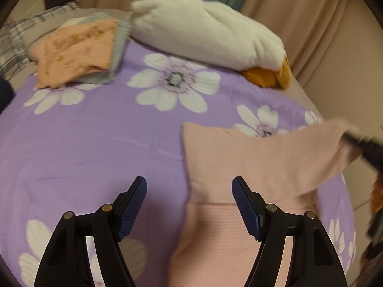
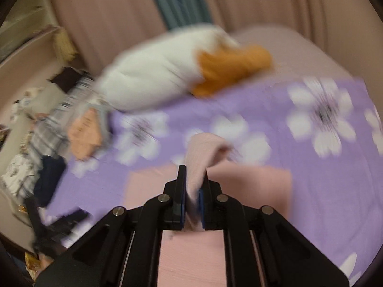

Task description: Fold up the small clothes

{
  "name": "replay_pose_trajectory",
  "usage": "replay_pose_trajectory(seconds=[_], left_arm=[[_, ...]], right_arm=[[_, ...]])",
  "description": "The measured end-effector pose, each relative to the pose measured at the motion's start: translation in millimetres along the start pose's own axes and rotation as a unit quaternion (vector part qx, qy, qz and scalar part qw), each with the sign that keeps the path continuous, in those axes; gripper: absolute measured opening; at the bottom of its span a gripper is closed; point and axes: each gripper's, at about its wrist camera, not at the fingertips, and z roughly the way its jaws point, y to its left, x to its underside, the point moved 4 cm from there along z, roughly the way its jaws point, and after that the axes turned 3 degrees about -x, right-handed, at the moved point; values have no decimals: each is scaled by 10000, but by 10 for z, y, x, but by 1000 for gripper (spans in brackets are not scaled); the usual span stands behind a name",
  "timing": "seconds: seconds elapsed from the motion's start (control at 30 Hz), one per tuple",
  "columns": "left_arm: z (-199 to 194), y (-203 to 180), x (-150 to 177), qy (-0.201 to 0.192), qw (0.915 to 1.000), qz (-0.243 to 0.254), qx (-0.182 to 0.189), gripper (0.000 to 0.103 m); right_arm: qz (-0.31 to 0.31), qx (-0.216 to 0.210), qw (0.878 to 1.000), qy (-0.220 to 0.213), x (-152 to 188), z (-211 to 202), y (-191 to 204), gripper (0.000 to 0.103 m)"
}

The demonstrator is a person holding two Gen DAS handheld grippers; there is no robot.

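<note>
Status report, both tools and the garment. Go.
Left tool open above the pink garment. Right tool shut on its sleeve, lifted. White plush and folded pile sit well clear.

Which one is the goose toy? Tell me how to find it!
Look at the far end of the purple flowered bedspread, by the curtains. The plush goose lies there, big and fluffy white, right of the folded peach clothes. Only it has orange feet.

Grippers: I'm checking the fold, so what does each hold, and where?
Right gripper pinches the pink garment by its sleeve end; left gripper holds nothing.
</note>
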Motion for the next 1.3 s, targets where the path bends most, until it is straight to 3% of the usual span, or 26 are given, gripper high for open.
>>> replay_pose_trajectory(seconds=[0.07, 0.13, 0.23, 0.3, 0.33, 0.43, 0.53, 0.67, 0.77, 0.9, 1.1, 1.3], left_arm=[[123, -189, 3, 94, 9998, 149, 86, 73], [256, -401, 11, 209, 9991, 336, 142, 73], [452, -627, 15, 341, 9980, 491, 215, 73], [536, -705, 22, 370, 9975, 528, 293, 73], [579, -737, 29, 365, 9973, 551, 331, 73], [701, -759, 78, 346, 9970, 624, 296, 73], [860, -680, 184, 501, 9967, 626, 117, 69], [1066, -461, 310, 829, 9947, 587, -167, 69], [855, -380, 292, 732, 9964, 424, 4, 69], [385, -254, 393, 489, 9980, 334, 227, 69], [-288, 165, 934, 559, 9977, 9, 395, 72], [-471, 398, 1570, 975, 9927, -324, 636, 76]], right_arm=[[103, 458, 9981, 401, 217, 269, -305, 14], [209, 1013, 9921, 714, 407, 473, -593, 23], [181, 1331, 9891, 600, 460, 470, -796, 28], [147, 1191, 9923, 303, 444, 358, -791, 29], [120, 922, 9955, 160, 446, 306, -750, 29], [40, 242, 9991, 339, 567, 367, -641, 25], [-146, 430, 9965, 703, 799, 616, -661, 24], [117, 220, 9980, 588, 811, 622, -690, 27], [252, -19, 9983, 533, 820, 410, -645, 32], [543, -442, 9971, 289, 1067, -102, -663, 53], [805, -444, 9952, 333, 1621, -680, -870, 59], [779, -454, 9939, 639, 2256, -931, -947, 60]])
